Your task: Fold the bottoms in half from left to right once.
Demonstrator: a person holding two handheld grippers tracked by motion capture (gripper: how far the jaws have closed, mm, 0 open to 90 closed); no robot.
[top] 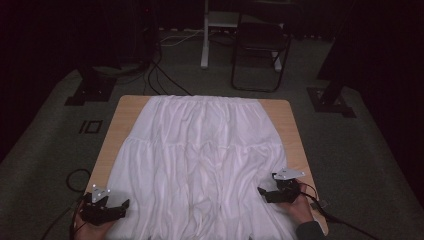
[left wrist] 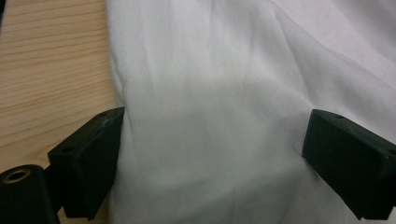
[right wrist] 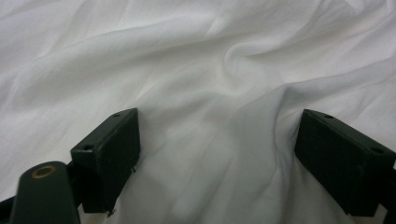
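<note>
Left tongs [left wrist: 212, 154] released over white skirt [top: 200, 150] edge; right tongs [right wrist: 217, 158] released, fabric between.

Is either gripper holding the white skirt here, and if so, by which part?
Nothing is held. Both the left gripper and right gripper have jaws wide open over the white skirt.

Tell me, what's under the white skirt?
A wooden table lies under the skirt; bare wood shows along both sides. Its middle is covered, so anything lying there can't be seen.
</note>
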